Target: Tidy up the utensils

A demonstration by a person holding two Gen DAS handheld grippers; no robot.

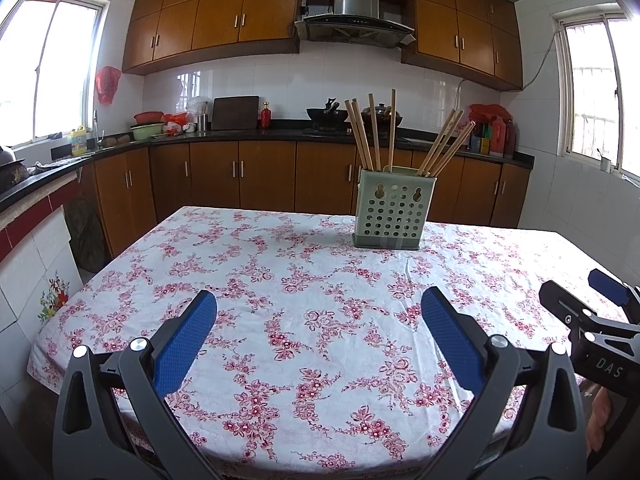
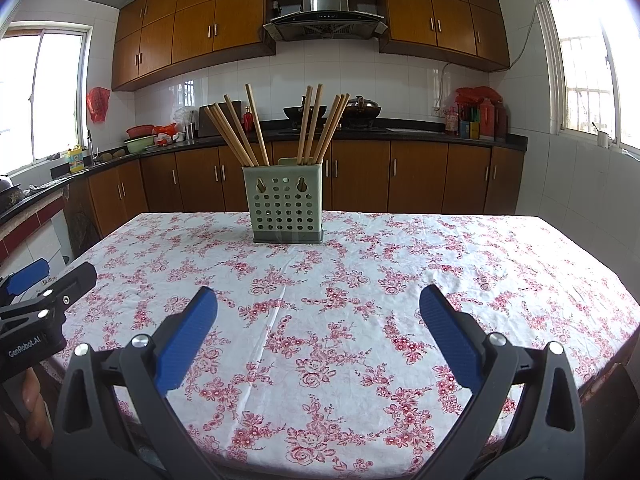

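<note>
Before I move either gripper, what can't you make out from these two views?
- Chopsticks: lower ends hidden inside the holder in both views, so the exact count is unclear.
- Holder's far side: faces away in both views.
- Table: near edge is hidden behind the left gripper and the right gripper.
- Counter items: too small to identify.

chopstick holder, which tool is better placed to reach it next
Right tool, probably: the chopstick holder sits nearly straight ahead of it, but off to the right of the left tool. Both are open.
</note>
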